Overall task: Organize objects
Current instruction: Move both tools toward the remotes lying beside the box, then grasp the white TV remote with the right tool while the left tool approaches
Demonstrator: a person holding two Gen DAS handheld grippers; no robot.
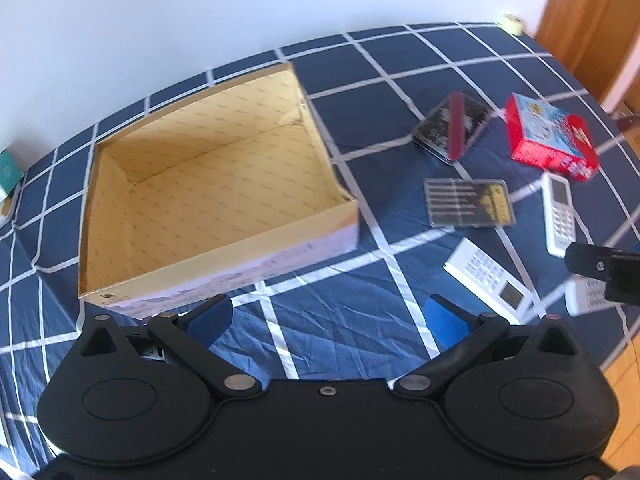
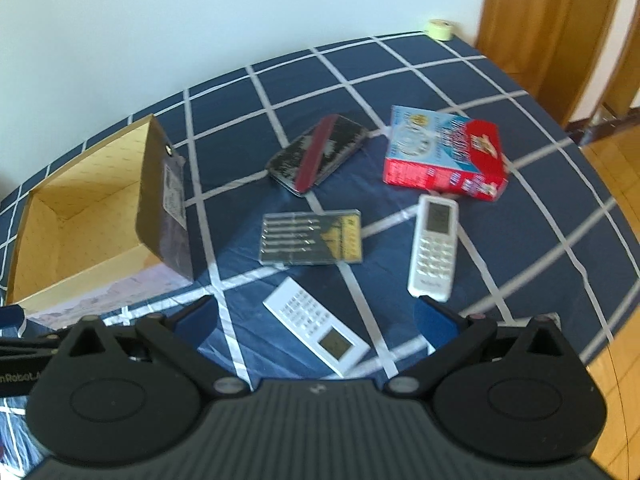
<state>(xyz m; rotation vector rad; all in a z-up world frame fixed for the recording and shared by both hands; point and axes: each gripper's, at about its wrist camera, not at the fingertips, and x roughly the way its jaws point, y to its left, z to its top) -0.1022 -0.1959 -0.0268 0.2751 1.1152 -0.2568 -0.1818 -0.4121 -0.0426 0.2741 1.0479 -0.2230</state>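
While both black grippers, left (image 1: 328,318) and right (image 2: 316,314), gape empty-handed, the shallow tan cardboard box (image 1: 216,248) holds nothing and five items await.

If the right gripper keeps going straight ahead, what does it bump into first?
Probably the white calculator-like remote, lying on the checked cloth between the open fingers of the right gripper. Depth is hard to judge; the clear case of drill bits lies beyond.
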